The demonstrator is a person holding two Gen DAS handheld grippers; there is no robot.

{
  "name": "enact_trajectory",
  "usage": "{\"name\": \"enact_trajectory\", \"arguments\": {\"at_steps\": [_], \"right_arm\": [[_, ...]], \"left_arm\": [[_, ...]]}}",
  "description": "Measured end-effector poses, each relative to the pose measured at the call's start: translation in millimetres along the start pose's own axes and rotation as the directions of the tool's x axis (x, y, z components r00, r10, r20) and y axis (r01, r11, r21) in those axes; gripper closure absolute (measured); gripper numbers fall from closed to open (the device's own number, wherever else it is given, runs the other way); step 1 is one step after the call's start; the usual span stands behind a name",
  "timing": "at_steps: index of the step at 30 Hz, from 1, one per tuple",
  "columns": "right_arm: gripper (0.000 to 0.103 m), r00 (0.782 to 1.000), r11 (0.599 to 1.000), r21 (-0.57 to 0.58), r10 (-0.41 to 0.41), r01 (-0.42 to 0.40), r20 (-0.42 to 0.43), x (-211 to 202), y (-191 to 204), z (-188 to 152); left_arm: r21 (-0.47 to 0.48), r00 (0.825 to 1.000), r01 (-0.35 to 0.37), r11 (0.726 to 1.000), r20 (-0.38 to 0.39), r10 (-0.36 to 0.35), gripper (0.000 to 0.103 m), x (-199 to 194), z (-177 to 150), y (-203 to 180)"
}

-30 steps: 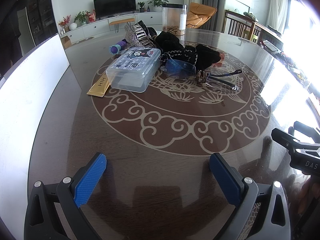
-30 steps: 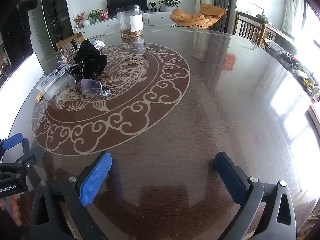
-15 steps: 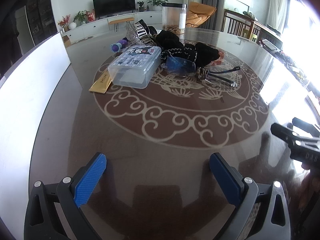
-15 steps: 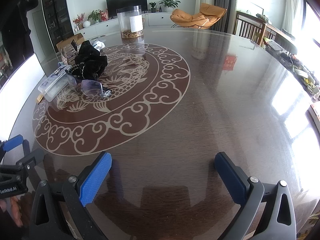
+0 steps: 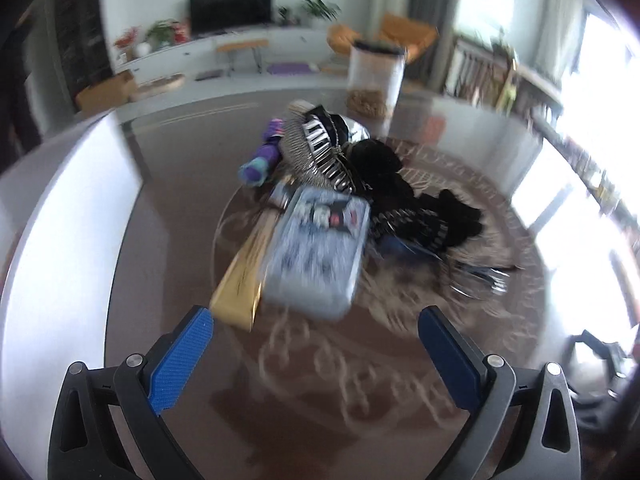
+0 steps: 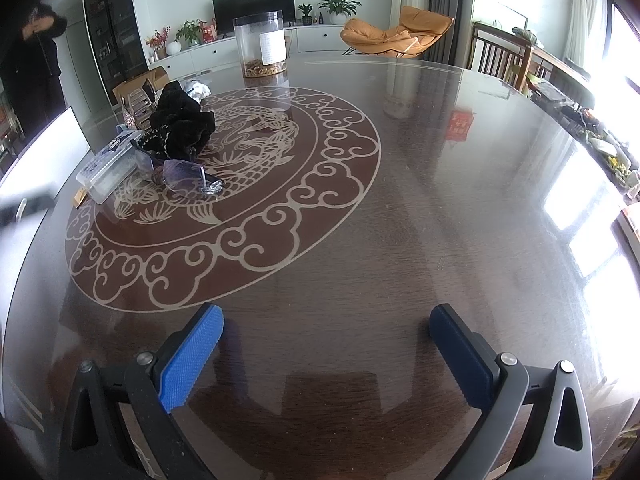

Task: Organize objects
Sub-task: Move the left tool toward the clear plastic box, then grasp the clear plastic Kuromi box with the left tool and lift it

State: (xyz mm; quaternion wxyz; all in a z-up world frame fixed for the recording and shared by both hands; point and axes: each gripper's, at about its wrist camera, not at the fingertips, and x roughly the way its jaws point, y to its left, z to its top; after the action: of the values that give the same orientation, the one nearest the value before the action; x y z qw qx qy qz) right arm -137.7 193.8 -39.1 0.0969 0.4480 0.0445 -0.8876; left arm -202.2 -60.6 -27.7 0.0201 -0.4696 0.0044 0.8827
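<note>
The plastic box [image 5: 316,252] lies just ahead of our left tongs [image 5: 316,348], at the near edge of a pile on the desk [image 6: 400,200]. Both the left tongs and our right tongs [image 6: 326,356] stand wide open and hold nothing. We judge the box light, stiff and a little slick, so its short sides look like the best place to take hold. Touching its left side lies a flat gold packet [image 5: 244,276], thin and probably awkward to pinch. To the right lie glasses [image 6: 188,176], fragile, best taken by the frame. Behind the box sit soft black cloth [image 5: 404,204], a metal comb [image 5: 316,152] and a purple roll [image 5: 264,156]. Farthest stands a clear jar [image 6: 260,48].
</note>
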Motion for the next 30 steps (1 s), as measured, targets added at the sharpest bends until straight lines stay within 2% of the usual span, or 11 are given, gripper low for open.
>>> {"name": "enact_trajectory", "arguments": {"at_steps": [1,2,3,5,9,17,20,22,25,27,30], "right_arm": [[0.0,1.0,1.0,0.0,0.0,0.0,0.0,-0.1,-0.8,-0.2],[0.0,1.0,1.0,0.0,0.0,0.0,0.0,-0.1,-0.8,-0.2],[0.0,1.0,1.0,0.0,0.001,-0.001,0.0,0.0,-0.1,-0.1],[0.0,1.0,1.0,0.001,0.002,-0.002,0.0,0.1,-0.6,0.1],[0.0,1.0,1.0,-0.001,0.0,0.0,0.0,0.3,0.1,0.2],[0.0,1.0,1.0,-0.003,-0.001,0.001,-0.001,0.7,0.4,0.6],[0.0,1.0,1.0,-0.002,0.001,-0.001,0.0,1.0,0.1,1.2],[0.0,1.0,1.0,-0.001,0.002,-0.002,0.0,1.2,0.7,1.5],[0.0,1.0,1.0,0.001,0.005,-0.005,0.001,1.5,1.6,2.3],[0.0,1.0,1.0,0.01,-0.002,0.002,0.003,1.5,1.4,2.6],[0.0,1.0,1.0,0.019,0.004,-0.005,0.007,1.9,-0.3,2.7]], "left_arm": [[0.056,0.999,-0.03,0.998,-0.024,0.031,0.0,13.1,10.6,-5.5],[0.104,0.998,-0.056,0.993,-0.034,0.06,0.006,23.3,18.5,-10.7],[0.126,0.997,-0.068,0.99,-0.039,0.073,0.021,28.1,21.0,-14.9],[0.15,0.994,-0.087,0.985,-0.056,0.096,0.041,40.3,25.9,-19.3],[0.094,0.995,-0.095,0.991,-0.011,0.096,0.041,18.2,4.5,-21.4],[-0.016,0.998,-0.065,0.998,0.017,0.065,0.04,-58.0,-104.1,-25.6],[0.021,1.0,-0.023,1.0,-0.013,0.023,0.019,-52.3,-109.6,-27.6],[0.063,0.999,-0.028,0.998,-0.034,0.03,0.016,-39.5,-107.1,-33.8],[0.045,1.0,-0.02,0.999,0.001,0.02,0.001,-33.7,-106.9,-27.9],[0.002,1.0,-0.006,1.0,0.012,0.006,0.0,-32.2,-109.0,-23.1],[0.0,1.0,-0.01,1.0,0.015,0.01,0.0,-34.2,-108.9,-22.7]]}}
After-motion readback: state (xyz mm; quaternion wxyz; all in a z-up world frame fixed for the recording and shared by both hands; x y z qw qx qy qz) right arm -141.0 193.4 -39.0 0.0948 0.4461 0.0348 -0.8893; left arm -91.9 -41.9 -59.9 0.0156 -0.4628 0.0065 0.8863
